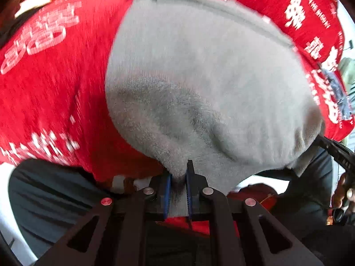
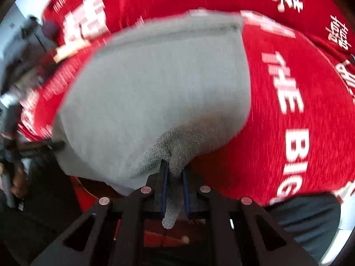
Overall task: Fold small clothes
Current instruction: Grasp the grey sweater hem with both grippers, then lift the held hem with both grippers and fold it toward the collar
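Red cloth (image 1: 51, 93) printed with white lettering fills the background of both wrist views, spread under a grey knit garment (image 1: 199, 71) that lies on it and takes up the middle of each picture. Both views are smeared by motion blur, so the lettering is only partly readable and the garment's full outline and kind cannot be made out; a band-like hem runs along its far edge. The weave looks soft and fuzzy, darker and more coarsely textured near the fingers. The left gripper (image 1: 178, 177) has its blue-padded jaws pinched on a bunched fold of the grey fabric. The right gripper (image 2: 174, 177) is likewise clamped on a fold, with a tongue of fabric hanging through behind the pads. Dark clothing (image 1: 48, 199) and a pale surface show at the lower edges, cut off by the frame.
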The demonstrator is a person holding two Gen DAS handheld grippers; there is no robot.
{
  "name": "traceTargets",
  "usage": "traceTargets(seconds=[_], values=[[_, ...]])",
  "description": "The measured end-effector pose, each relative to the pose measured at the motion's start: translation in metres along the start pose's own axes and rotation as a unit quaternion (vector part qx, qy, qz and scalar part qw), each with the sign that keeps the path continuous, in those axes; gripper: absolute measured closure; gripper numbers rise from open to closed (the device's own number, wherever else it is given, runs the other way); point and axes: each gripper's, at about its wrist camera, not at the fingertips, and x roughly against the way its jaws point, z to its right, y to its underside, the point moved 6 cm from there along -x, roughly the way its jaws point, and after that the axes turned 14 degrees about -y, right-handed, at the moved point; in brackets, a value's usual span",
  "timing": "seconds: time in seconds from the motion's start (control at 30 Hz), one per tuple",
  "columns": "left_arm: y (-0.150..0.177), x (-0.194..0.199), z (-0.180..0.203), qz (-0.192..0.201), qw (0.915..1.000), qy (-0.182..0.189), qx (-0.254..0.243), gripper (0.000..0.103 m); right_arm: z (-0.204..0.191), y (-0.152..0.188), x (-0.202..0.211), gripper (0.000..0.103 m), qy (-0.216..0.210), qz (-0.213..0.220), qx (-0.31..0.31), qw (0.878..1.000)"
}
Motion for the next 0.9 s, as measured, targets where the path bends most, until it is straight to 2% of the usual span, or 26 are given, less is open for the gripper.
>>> traceTargets(seconds=[0.1,0.17,0.27,0.37,0.47,0.5,0.53,0.57,0.6,0.63,0.67,0.7,0.73,0.9], values=[[-0.029,0.026,-0.005,0.049,0.9987,0.01,0.014,0.09,-0.005,-0.037,0.025,0.09,-0.03,0.058,0.01,0.998],[-0.057,0.037,-0.014,0.071,0.9964,0.024,0.04,0.09,-0.004,-0.064,0.033,0.09,-0.034,0.089,0.013,0.995],[-0.101,0.04,-0.02,0.098,0.9905,0.045,0.086,0.09,-0.006,-0.102,0.014,0.09,-0.041,0.119,-0.001,0.992],[-0.135,0.009,-0.032,0.08,0.9897,0.044,0.11,0.09,0.009,-0.127,-0.008,0.09,-0.026,0.113,-0.023,0.993],[-0.134,-0.023,-0.034,0.04,0.9905,0.044,0.124,0.089,0.029,-0.126,-0.03,0.084,-0.014,0.081,-0.052,0.995],[-0.131,-0.026,-0.036,0.037,0.9894,0.055,0.13,0.08,0.035,-0.125,-0.033,0.083,-0.018,0.075,-0.065,0.995],[-0.128,-0.025,-0.038,0.04,0.9878,0.067,0.135,0.077,0.038,-0.123,-0.033,0.08,-0.03,0.077,-0.077,0.994],[-0.121,-0.022,-0.041,0.042,0.9861,0.08,0.14,0.072,0.039,-0.119,-0.03,0.07,-0.041,0.081,-0.081,0.993],[-0.116,-0.019,-0.044,0.044,0.9846,0.089,0.144,0.05,0.038,-0.112,-0.026,0.064,-0.05,0.087,-0.085,0.991],[-0.114,-0.014,-0.049,0.051,0.9827,0.098,0.149,0.022,0.038,-0.105,-0.022,0.052,-0.052,0.093,-0.086,0.991],[-0.108,-0.009,-0.052,0.065,0.9801,0.103,0.157,0.014,0.038,-0.098,-0.017,0.043,-0.055,0.103,-0.085,0.989],[-0.103,-0.005,-0.056,0.079,0.9782,0.103,0.163,0.009,0.037,-0.092,-0.013,0.041,-0.059,0.113,-0.085,0.988],[-0.099,-0.002,-0.058,0.086,0.9779,0.098,0.163,0.009,0.036,-0.085,-0.011,0.04,-0.064,0.118,-0.084,0.987],[-0.098,-0.014,-0.042,0.063,0.9812,0.097,0.154,0.009,0.031,-0.08,-0.017,0.04,-0.089,0.112,-0.083,0.986]])
